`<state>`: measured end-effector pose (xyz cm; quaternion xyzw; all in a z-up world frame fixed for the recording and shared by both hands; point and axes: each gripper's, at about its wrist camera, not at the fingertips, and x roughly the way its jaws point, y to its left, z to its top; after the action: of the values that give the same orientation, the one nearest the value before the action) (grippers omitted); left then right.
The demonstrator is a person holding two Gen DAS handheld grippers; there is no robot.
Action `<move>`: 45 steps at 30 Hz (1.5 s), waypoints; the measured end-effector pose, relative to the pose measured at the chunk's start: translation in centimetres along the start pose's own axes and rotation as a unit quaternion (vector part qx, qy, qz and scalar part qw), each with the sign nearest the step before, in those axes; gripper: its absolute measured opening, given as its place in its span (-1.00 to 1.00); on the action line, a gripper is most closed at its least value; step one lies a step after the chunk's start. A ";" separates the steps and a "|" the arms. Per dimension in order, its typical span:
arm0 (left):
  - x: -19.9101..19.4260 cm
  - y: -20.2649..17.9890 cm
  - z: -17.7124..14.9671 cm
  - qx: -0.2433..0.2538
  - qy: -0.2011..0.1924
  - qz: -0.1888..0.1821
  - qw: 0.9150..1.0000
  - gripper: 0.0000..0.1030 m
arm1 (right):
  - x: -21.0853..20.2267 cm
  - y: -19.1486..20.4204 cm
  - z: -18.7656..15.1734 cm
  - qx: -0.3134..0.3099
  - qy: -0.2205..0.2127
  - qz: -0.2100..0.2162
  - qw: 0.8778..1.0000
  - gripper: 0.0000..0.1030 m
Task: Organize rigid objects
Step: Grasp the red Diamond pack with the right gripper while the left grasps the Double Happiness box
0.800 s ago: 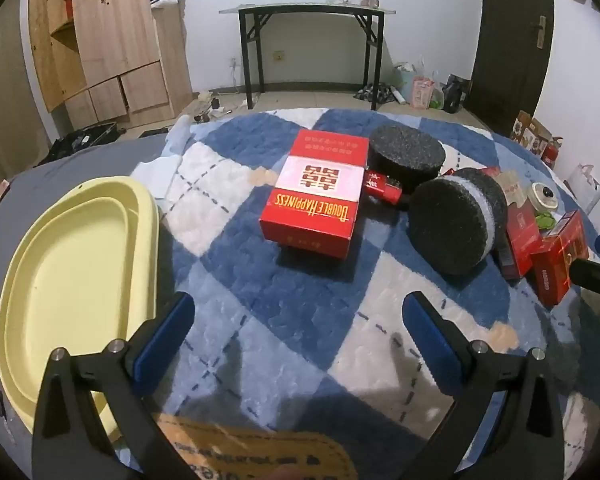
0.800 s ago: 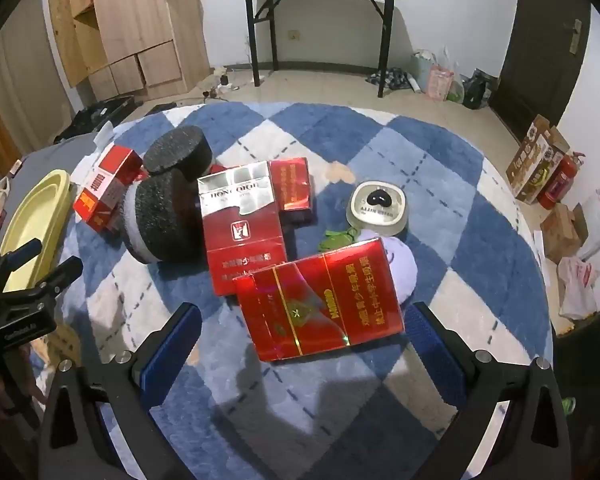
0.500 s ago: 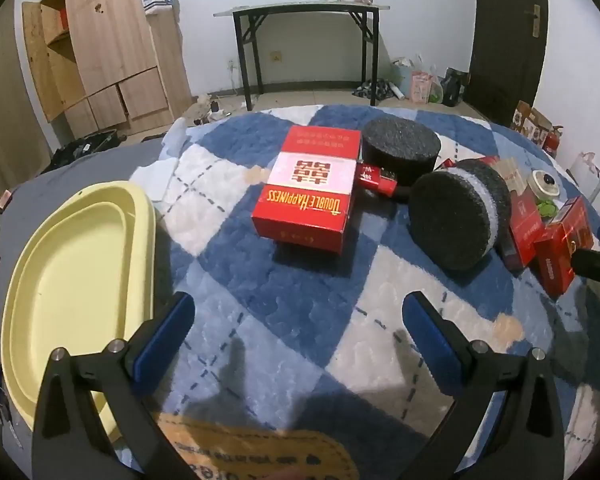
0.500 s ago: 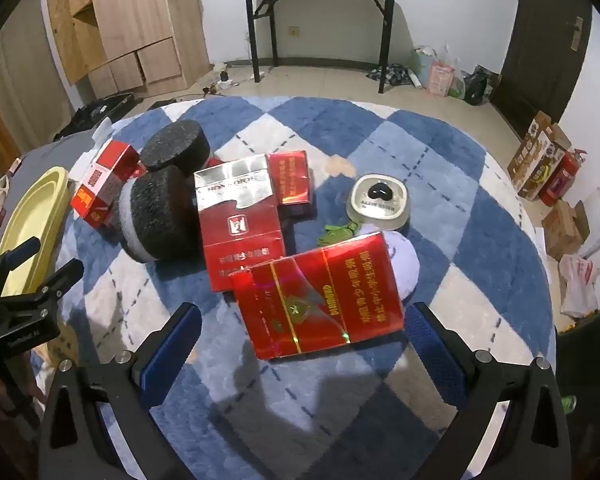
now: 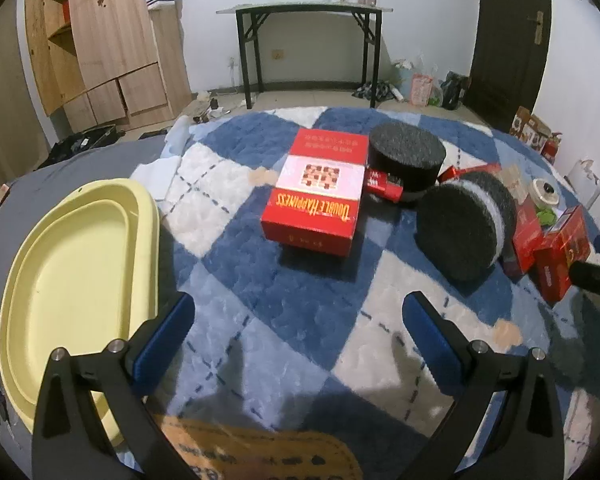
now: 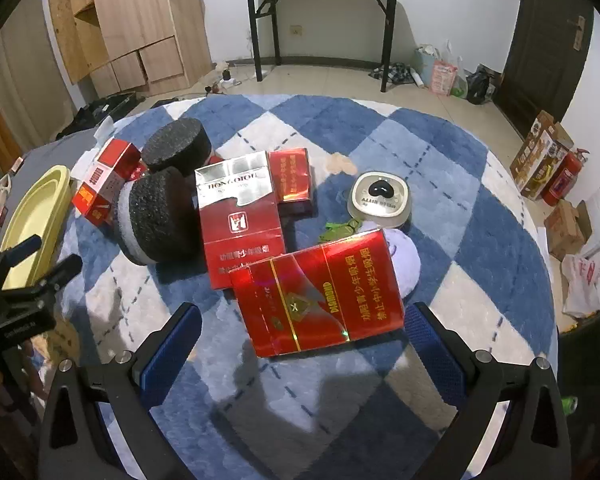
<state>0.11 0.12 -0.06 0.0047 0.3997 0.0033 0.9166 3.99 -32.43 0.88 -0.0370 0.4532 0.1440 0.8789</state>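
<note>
A red Double Happiness box [image 5: 320,196] lies on the blue-and-white checked cloth [image 5: 260,304], ahead of my open left gripper [image 5: 298,320], which holds nothing. Behind and right of it are a flat black foam disc [image 5: 407,156] and a tilted black disc [image 5: 464,228]. A pale yellow oval tray [image 5: 72,280] sits at the left. In the right wrist view my right gripper [image 6: 302,326] stands open over the near edge of a large shiny red carton [image 6: 320,292]. A red-and-silver carton [image 6: 238,216], a small red pack [image 6: 290,180] and a metal ashtray [image 6: 380,198] lie beyond.
Small red boxes [image 5: 560,256] crowd the right side of the cloth. A lilac pad [image 6: 404,256] and green scraps [image 6: 340,230] lie by the ashtray. The left gripper's body [image 6: 16,296] shows at the far left of the right wrist view. Cardboard boxes [image 6: 540,160] stand on the floor.
Both views have drawn slightly nearer to the objects. The large red carton now sits closer to the right gripper's fingers. Nothing was taken hold of.
</note>
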 end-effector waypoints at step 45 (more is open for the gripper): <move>4.8 0.8 5.8 0.035 -0.004 -0.073 0.997 0.14 | 2.5 -4.1 -2.0 0.011 -0.019 0.036 0.999 0.79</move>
<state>7.61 0.89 0.41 0.0072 0.3950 -0.0778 0.9153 4.95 -36.18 -2.57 -0.0080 0.4389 0.1708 0.8821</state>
